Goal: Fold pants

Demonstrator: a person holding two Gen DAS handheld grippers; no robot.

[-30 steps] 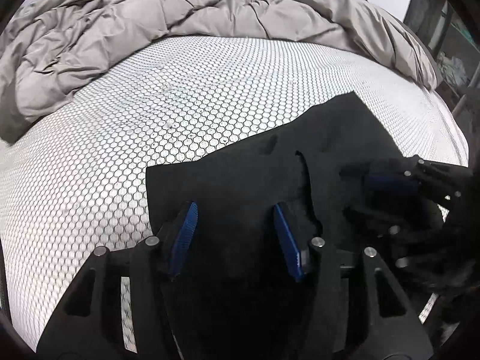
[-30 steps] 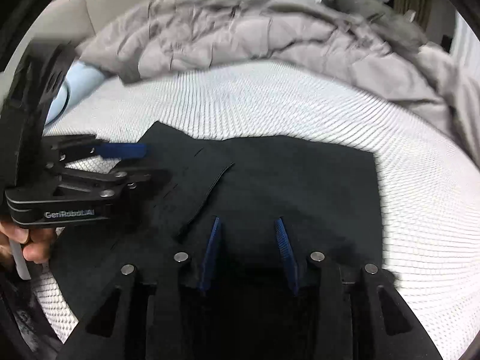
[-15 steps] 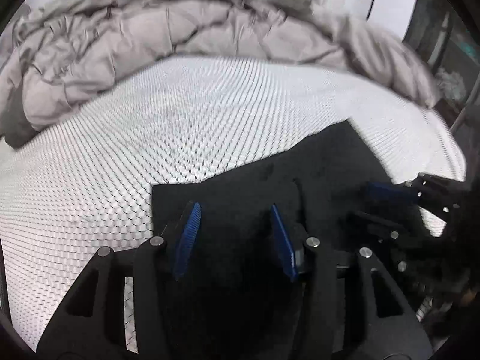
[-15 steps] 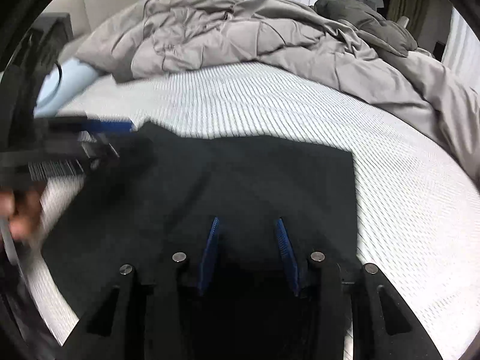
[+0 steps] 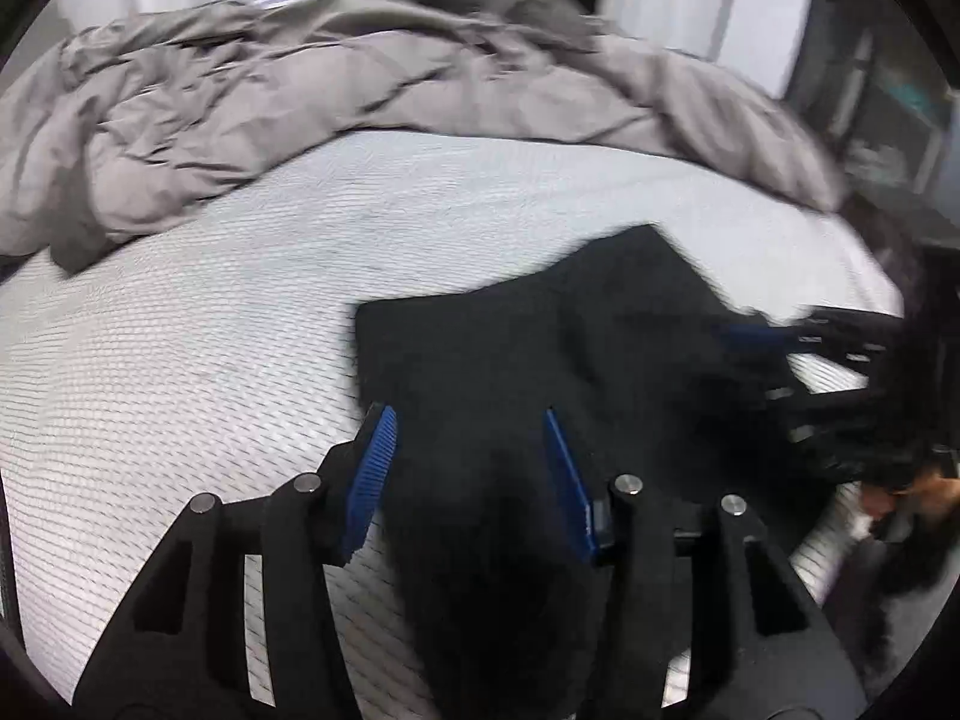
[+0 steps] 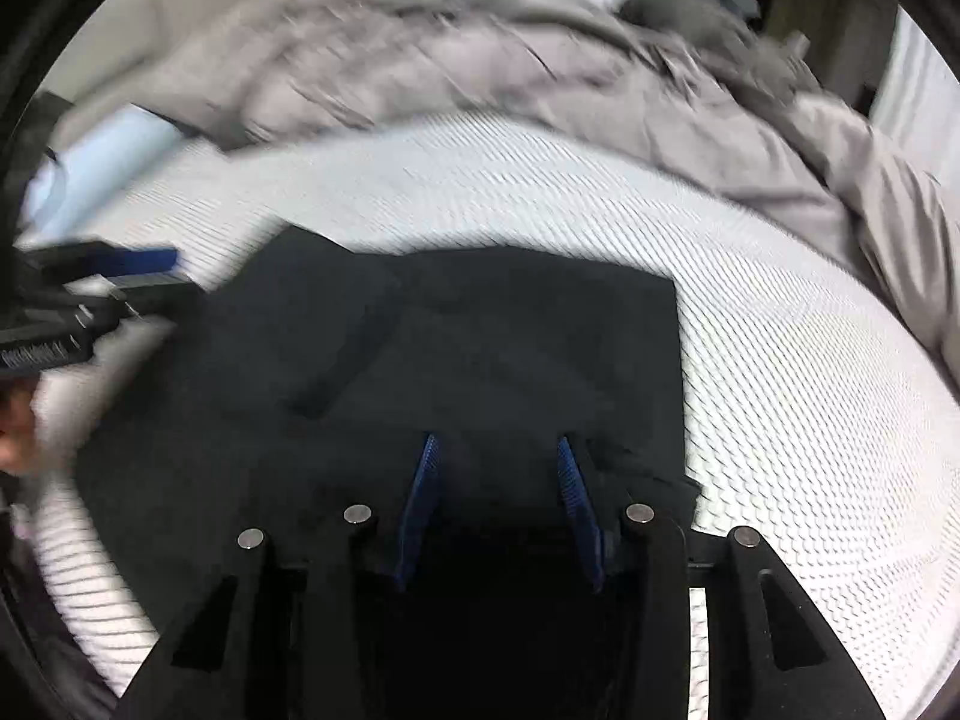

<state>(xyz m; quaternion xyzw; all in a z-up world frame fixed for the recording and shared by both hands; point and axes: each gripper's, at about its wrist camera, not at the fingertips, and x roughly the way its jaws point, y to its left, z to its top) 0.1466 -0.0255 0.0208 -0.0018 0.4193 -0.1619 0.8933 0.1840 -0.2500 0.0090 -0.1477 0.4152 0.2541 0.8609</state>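
Observation:
The black pants (image 5: 540, 330) lie folded into a rough rectangle on the white patterned mattress (image 5: 240, 330). My left gripper (image 5: 468, 414) hovers over their near left part, its blue pads well apart with the dark cloth showing between them, not pinched. In the right wrist view the pants (image 6: 510, 330) fill the middle. Over their near right edge my right gripper (image 6: 497, 439) has its jaws opening, with cloth below the gap and no grip that I can see. Each gripper also shows blurred at the edge of the other's view.
A crumpled grey duvet (image 5: 300, 90) is heaped along the far side of the bed and runs down its right side (image 6: 870, 210). A light blue pillow (image 6: 102, 150) lies at the far left. A hand (image 5: 924, 492) shows at the right edge.
Both views have pulled up and back from the pants, which now look smaller and farther off. Each gripper has slid outward toward the edge of the other's view. The pants stay flat.

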